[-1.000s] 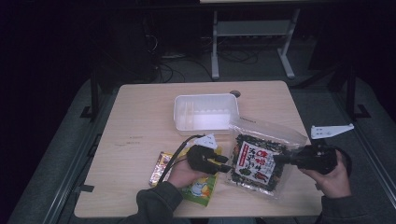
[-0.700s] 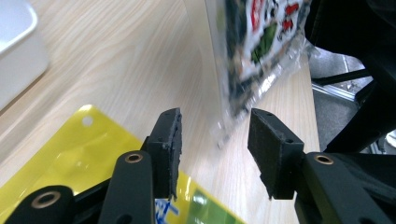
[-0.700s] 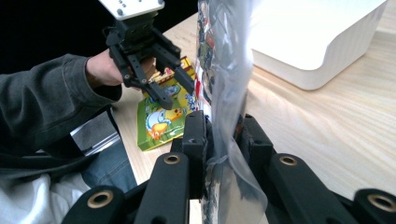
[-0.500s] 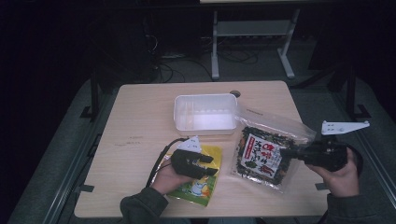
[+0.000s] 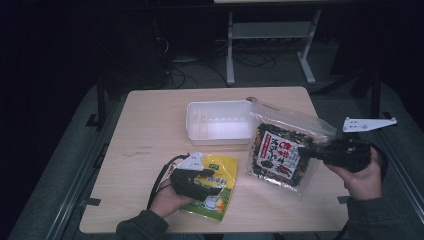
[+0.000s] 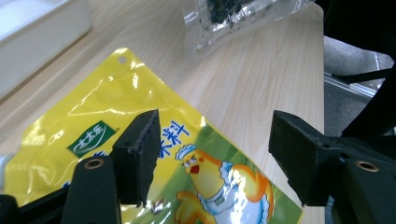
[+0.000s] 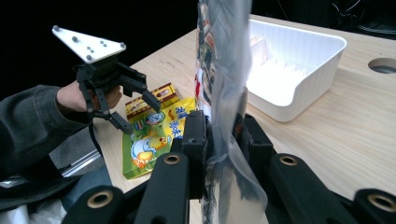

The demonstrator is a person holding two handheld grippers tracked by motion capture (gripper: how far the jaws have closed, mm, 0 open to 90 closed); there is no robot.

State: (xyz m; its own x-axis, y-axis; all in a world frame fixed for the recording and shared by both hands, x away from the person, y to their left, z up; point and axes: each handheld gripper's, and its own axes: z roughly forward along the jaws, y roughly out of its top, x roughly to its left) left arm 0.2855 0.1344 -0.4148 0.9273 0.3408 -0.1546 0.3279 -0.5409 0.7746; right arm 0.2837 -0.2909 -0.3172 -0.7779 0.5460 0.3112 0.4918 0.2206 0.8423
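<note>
- My right tool point(image 5: 306, 150) is clamped on the edge of the clear seaweed bag point(image 5: 280, 150), which hangs lifted off the bench point(image 5: 150, 125), beside the white tub point(image 5: 218, 122).
- My left tool point(image 5: 207, 184) has just been opening; its jaws stand wide with nothing pinched, the yellow packet point(image 6: 140, 154) lying flat beneath them.
- I reckon I'm mid-carry: next, swing the bag over the tub and lower it in.

seaweed bag point(image 5: 280, 152): was clear plastic, dark contents, red-and-white label
yellow pouch point(image 5: 216, 185): was yellow, green logo, cartoon chick
bin point(image 5: 218, 122): was white
table point(image 5: 150, 120): was pale woodgrain
</note>
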